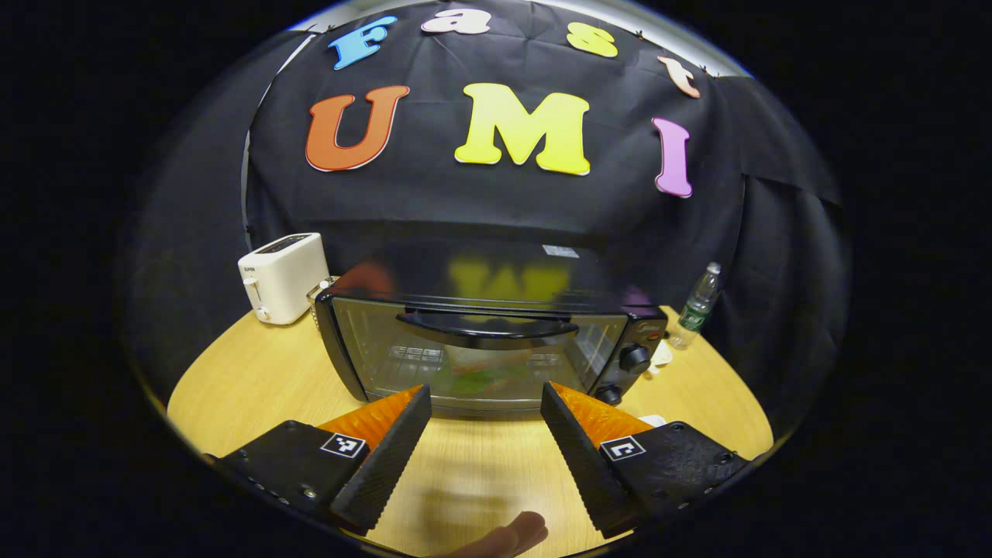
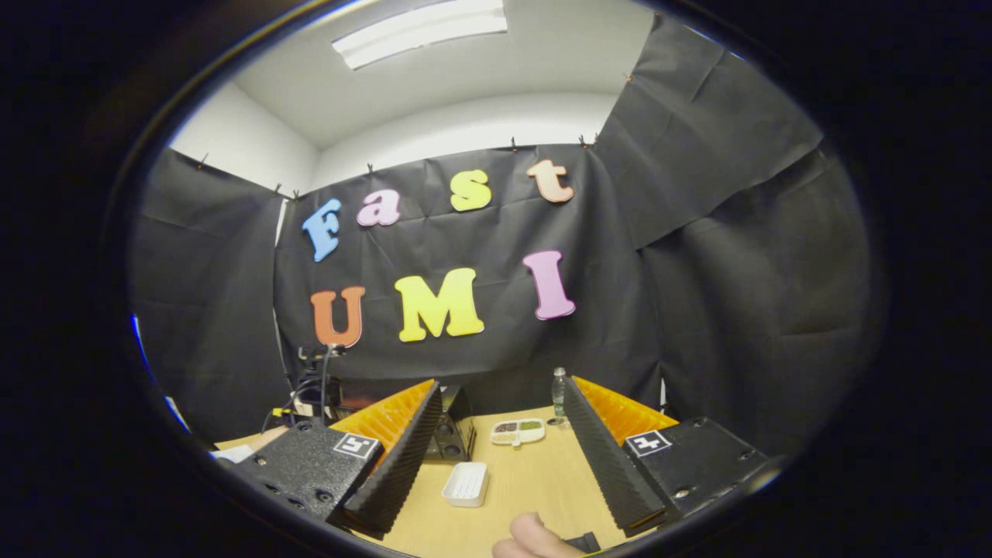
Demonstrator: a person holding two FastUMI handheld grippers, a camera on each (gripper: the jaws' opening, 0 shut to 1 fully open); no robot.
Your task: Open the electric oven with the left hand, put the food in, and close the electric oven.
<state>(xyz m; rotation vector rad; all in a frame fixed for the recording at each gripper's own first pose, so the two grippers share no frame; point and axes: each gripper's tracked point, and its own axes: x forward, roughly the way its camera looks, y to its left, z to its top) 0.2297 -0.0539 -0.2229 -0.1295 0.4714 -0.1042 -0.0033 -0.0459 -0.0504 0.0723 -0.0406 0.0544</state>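
The booth is dimly lit from above by a white ceiling light panel (image 2: 422,31), seen at twelve o'clock in the right gripper view. Strong fisheye bending is seen toward every edge. Blurred reflections are carried on the black electric oven's glass door (image 1: 473,353). Soft shadow is cast on the pale wooden tabletop (image 1: 256,380).

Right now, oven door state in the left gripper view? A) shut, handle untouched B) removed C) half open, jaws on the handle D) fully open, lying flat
A: the electric oven has its glass door upright and closed, and the left gripper hangs open short of the door handle, touching nothing.
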